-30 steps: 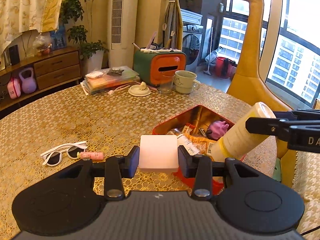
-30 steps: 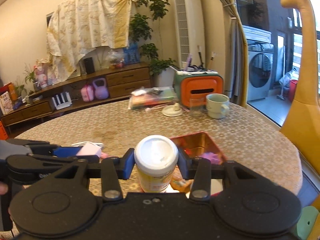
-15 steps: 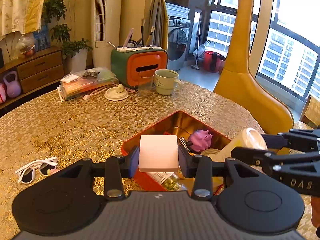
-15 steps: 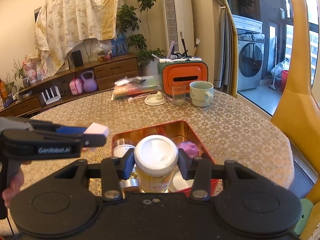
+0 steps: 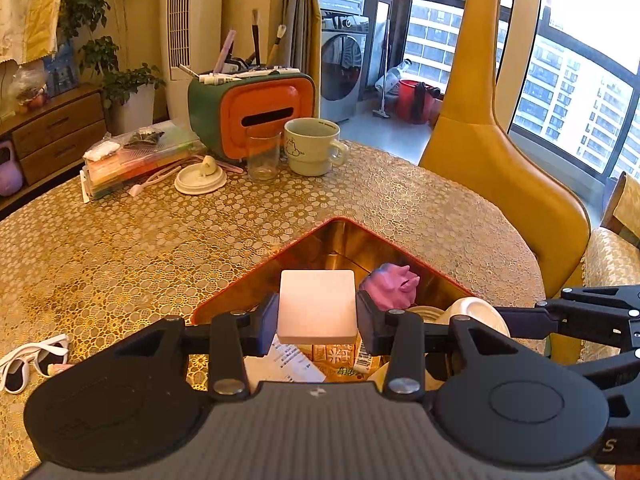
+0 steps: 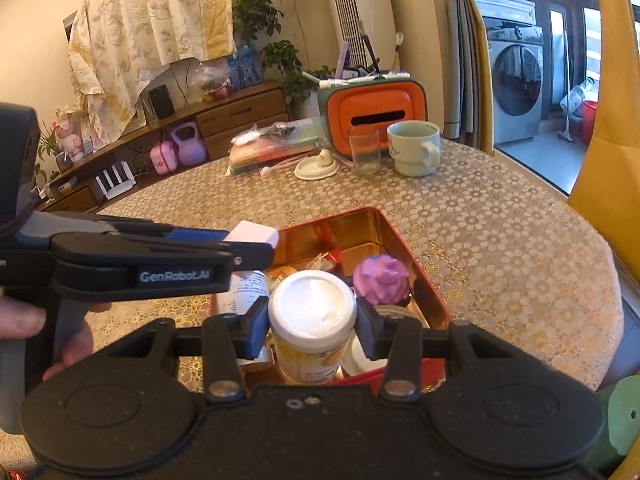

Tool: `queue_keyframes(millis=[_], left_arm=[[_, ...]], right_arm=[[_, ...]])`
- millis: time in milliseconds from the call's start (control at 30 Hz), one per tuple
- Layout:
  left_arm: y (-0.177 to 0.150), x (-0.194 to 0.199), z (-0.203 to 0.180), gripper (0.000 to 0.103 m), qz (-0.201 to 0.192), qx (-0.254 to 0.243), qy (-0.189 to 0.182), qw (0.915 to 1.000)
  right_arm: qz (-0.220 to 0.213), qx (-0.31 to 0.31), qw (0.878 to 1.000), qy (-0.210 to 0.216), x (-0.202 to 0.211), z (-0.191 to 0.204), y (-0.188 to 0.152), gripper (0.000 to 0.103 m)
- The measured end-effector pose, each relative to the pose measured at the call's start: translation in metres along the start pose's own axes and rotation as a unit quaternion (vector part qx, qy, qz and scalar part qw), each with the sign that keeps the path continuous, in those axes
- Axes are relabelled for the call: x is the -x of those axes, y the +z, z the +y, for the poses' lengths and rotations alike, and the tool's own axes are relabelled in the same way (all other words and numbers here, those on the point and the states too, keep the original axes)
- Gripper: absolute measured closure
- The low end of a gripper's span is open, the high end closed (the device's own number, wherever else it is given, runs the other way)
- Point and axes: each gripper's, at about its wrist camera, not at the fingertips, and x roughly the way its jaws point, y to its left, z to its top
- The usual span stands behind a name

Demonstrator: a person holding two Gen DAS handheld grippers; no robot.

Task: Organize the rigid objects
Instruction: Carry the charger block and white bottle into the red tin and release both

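Okay, left wrist view: my left gripper is clamped on the white block, hanging over the near corner of the red tin.

Right wrist view: right gripper grips the white-capped bottle upright, tin directly below. Both loads sit over it; I judge the bottle is nearer a free spot beside the purple toy.

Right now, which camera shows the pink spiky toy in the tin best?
The right wrist view: the pink spiky toy sits unobstructed in the red tin. The left wrist view shows it too, partly hidden behind its own gripper's finger.
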Motion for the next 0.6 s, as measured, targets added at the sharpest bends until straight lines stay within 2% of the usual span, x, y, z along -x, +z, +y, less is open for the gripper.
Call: queue_keyframes(millis=[267,600], left_arm=[[0.0,-0.024,-0.003,0.063,0.021,0.006,-0.001,0.9998],[-0.001,-0.054,0.002,0.063,0.052,0.029,0.005,0.9982]], right_arm=[[0.003,-0.019,1.0,0.013,-0.009,-0.015,0.0,0.059],[-0.009,-0.071,0.997,0.001,-0.019,-0.036,0.007,0.056]])
